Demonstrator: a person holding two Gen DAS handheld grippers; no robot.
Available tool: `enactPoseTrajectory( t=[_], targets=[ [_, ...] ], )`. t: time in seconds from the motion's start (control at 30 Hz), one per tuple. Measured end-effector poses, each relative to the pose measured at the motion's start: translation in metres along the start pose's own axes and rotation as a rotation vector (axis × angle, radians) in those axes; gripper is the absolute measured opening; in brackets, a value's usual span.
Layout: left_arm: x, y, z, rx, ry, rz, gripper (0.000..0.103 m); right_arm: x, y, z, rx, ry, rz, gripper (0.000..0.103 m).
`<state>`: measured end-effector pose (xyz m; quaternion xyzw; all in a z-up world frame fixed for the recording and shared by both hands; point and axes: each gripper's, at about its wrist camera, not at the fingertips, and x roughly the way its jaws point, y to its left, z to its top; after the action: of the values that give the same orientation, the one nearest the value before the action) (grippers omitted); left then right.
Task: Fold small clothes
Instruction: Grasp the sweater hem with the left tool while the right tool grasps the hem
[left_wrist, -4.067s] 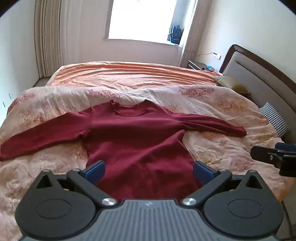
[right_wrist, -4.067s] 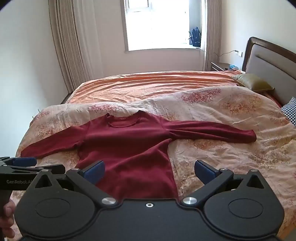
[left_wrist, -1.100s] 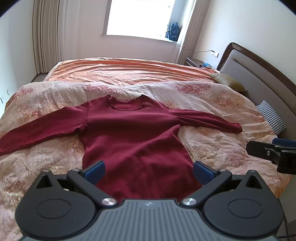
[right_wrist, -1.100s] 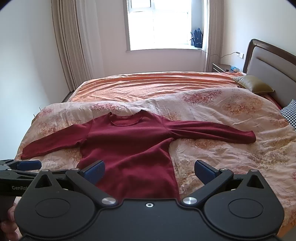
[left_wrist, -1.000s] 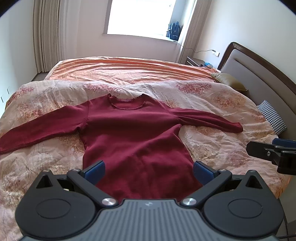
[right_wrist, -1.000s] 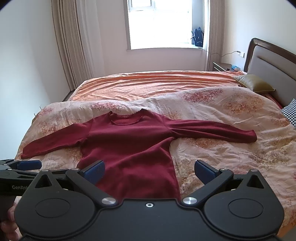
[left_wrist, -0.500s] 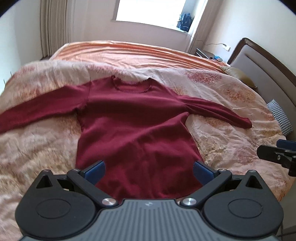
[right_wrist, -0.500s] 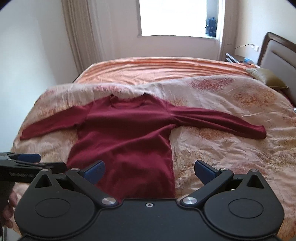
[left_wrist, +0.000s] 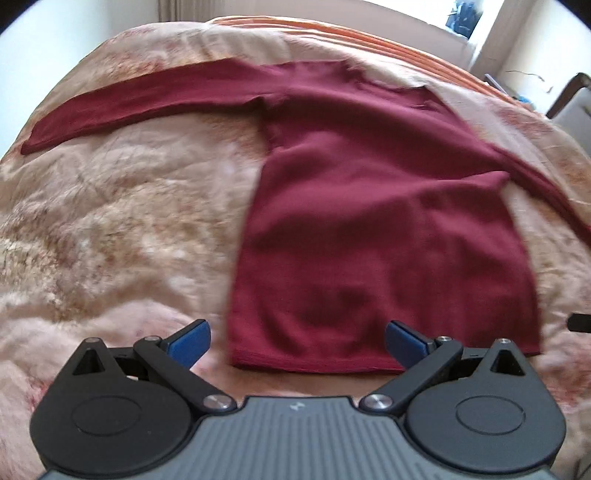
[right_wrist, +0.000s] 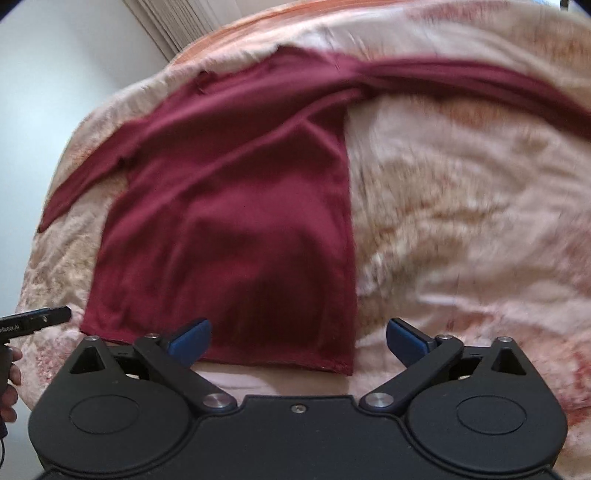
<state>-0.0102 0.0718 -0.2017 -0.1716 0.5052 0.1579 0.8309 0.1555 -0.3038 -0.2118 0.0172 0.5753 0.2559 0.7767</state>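
A dark red long-sleeved sweater (left_wrist: 369, 221) (right_wrist: 229, 206) lies flat on the floral quilt, sleeves spread out to both sides, hem nearest me. My left gripper (left_wrist: 297, 341) hovers open just above the hem's left corner, nothing between its blue pads. My right gripper (right_wrist: 298, 341) hovers open over the hem's right corner, also holding nothing. The left gripper's tip (right_wrist: 40, 317) shows at the left edge of the right wrist view, held by a hand (right_wrist: 9, 384). Both views are motion-blurred.
The floral quilt (left_wrist: 110, 229) (right_wrist: 461, 221) covers the bed on both sides of the sweater. An orange bedspread (left_wrist: 369, 33) lies beyond it, with a window and headboard (left_wrist: 569, 96) at the far right. Curtains (right_wrist: 177, 26) hang at the back.
Both grippers have dropped and moved forward toward the sweater's hem, the left toward its left corner, the right toward its right corner. The sweater has not moved. Both stay open.
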Motion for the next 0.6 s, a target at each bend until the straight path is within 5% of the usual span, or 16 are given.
enactPoseTrajectory(
  t=[0.37, 0.47, 0.53, 0.6],
  targets=[
    [0.070, 0.041, 0.006, 0.021, 0.126, -0.123, 0.099, 0.050, -0.039, -0.003, 0.153, 0.006, 0.054, 0.086],
    [0.077, 0.041, 0.002, 0.058, 0.146, -0.126, 0.094, 0.050, -0.043, -0.003, 0.174, 0.013, 0.087, 0.061],
    [0.077, 0.044, 0.001, 0.058, 0.149, -0.143, 0.090, 0.052, -0.042, -0.003, 0.183, 0.050, 0.101, 0.033],
    [0.077, 0.052, 0.003, 0.024, 0.150, -0.174, 0.081, 0.053, -0.043, -0.004, 0.202, 0.067, 0.106, 0.032]
  ],
)
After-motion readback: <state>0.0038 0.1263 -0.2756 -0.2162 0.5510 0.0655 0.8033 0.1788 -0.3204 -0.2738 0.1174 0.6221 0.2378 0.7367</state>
